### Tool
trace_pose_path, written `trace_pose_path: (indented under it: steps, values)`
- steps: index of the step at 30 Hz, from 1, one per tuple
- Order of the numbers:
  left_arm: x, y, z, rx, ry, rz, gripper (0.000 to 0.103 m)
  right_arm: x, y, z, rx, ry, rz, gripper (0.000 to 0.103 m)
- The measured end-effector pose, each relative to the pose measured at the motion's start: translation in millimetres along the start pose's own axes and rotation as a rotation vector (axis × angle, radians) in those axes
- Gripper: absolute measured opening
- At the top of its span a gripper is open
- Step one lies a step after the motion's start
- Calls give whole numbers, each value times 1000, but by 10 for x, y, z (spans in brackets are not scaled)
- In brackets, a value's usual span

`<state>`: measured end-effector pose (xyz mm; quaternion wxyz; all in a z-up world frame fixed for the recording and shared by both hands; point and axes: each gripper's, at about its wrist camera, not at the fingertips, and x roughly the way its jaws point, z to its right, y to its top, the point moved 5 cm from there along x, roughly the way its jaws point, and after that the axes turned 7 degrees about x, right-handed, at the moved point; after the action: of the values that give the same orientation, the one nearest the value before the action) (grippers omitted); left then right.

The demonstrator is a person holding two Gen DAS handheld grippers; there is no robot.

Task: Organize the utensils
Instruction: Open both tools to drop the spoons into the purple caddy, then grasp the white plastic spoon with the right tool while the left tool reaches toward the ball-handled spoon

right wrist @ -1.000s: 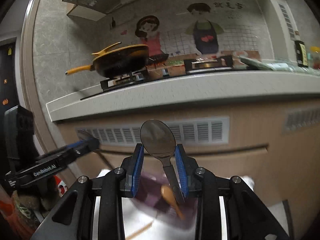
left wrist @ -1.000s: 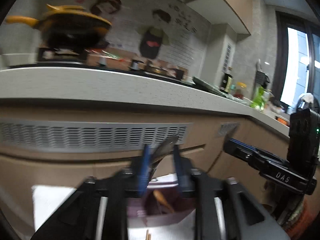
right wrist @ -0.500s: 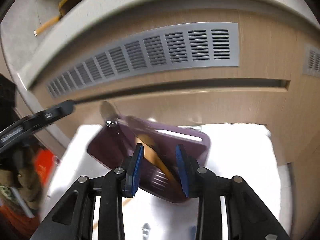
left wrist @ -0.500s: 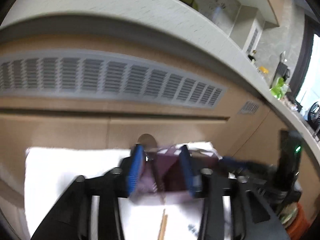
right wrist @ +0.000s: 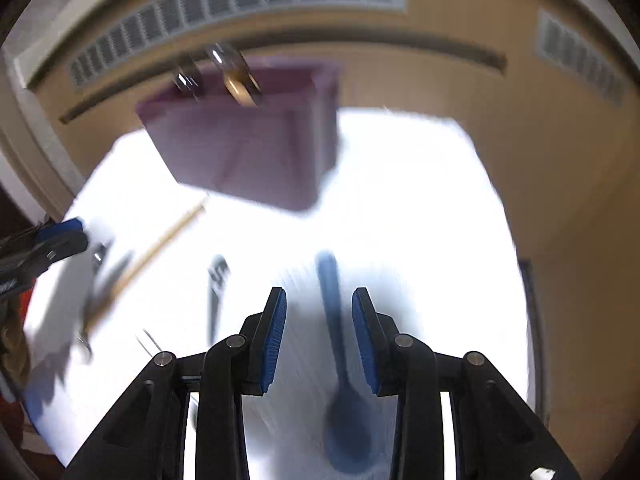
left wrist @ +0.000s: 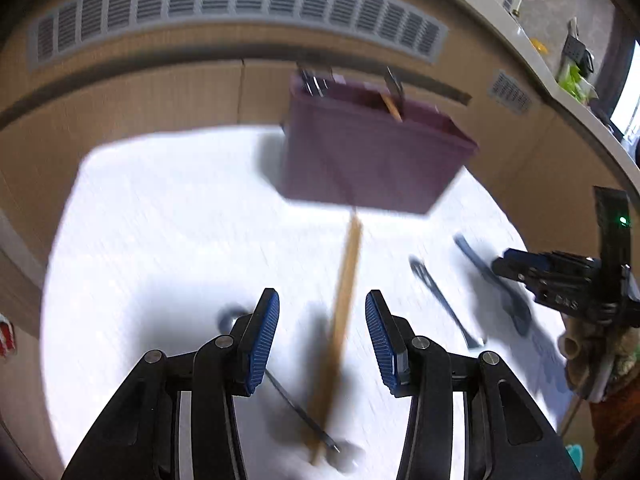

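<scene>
You are lowering both emptied, parted tongs, left tongs (left wrist: 322, 336) over the wooden stick (left wrist: 340, 328); right tongs (right wrist: 319, 334) over the blue spoon (right wrist: 340, 368); spoons sit in the bin (left wrist: 368, 156).

A box (left wrist: 372, 160) stands at the back of a table (left wrist: 160, 220), close to the cupboards (left wrist: 140, 92). Some cutlery (left wrist: 316, 82) sticks up out of the box. In front of the box a stick (left wrist: 344, 300) lies on the table. To its right lie a fork (left wrist: 444, 304) and a spoon (left wrist: 496, 284).
</scene>
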<state>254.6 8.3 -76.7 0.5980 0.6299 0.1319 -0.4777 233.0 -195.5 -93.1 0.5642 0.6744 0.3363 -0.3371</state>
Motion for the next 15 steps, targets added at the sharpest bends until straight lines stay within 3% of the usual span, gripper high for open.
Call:
trace_pose_path:
  steps: [7,13,15]
  values:
    - [128,-179,34,-24,60,-35,46,46,-165,92,55,-11,13,32]
    - [59,-286,-232,-120,155,-43,46,70,-228,37,135,36,22,34]
    - [37,-319,-336,-164,193,-39,46,9,-253,-98,132,88,33,35]
